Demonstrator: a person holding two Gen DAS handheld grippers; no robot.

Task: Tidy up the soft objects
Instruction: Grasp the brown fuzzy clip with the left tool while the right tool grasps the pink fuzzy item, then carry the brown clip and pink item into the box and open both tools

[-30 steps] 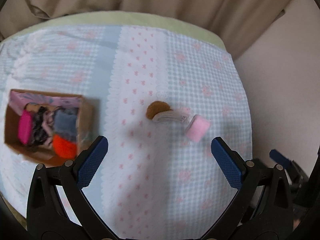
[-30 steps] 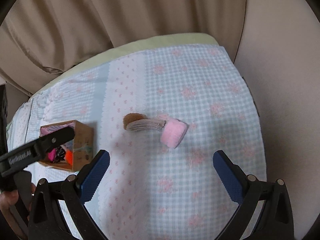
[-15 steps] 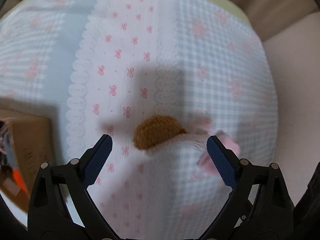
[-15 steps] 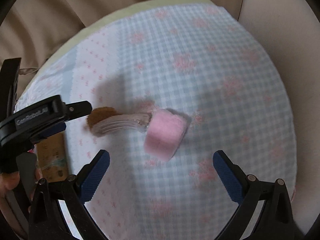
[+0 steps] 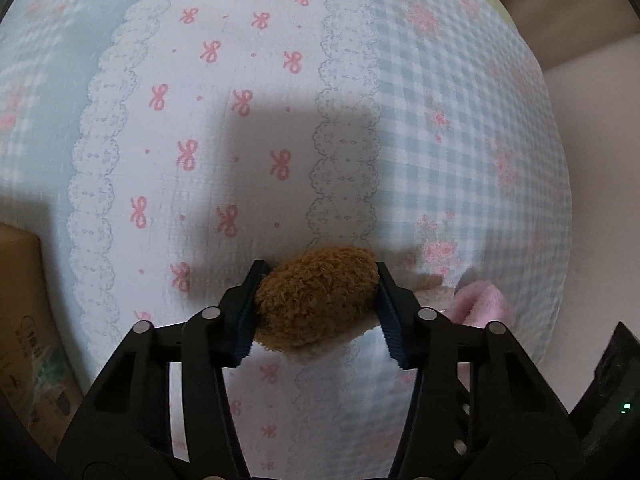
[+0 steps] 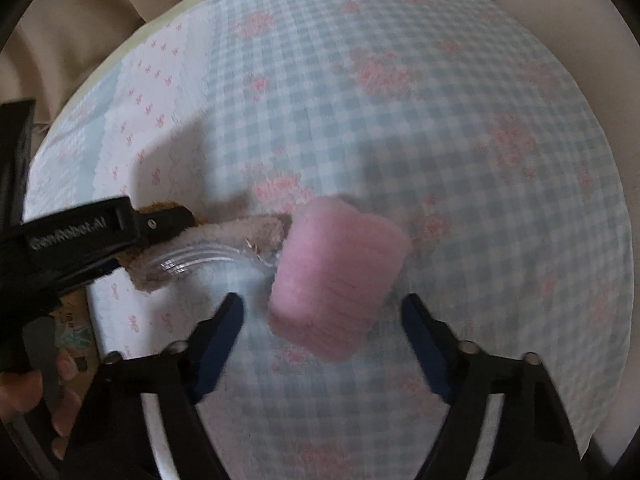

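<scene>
Two soft things on the surface, side by side.
My left gripper (image 5: 318, 306) has its fingers either side of the fuzzy pad (image 5: 316, 300); the plush roll (image 6: 340, 276) lies to its right, between my right gripper (image 6: 324, 332) fingers; a cardboard box (image 5: 24, 320) sits far left.

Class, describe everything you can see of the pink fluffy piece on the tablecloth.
The pink fluffy piece is a soft, fleecy, blocky roll, blurred in the right wrist view. It lies on the checked tablecloth, joined to a beige fuzzy strip with clear plastic leading to a brown fuzzy end, which the left gripper pinches. The right gripper, whose jaws have just been closing, straddles it with gaps at both pads.
</scene>
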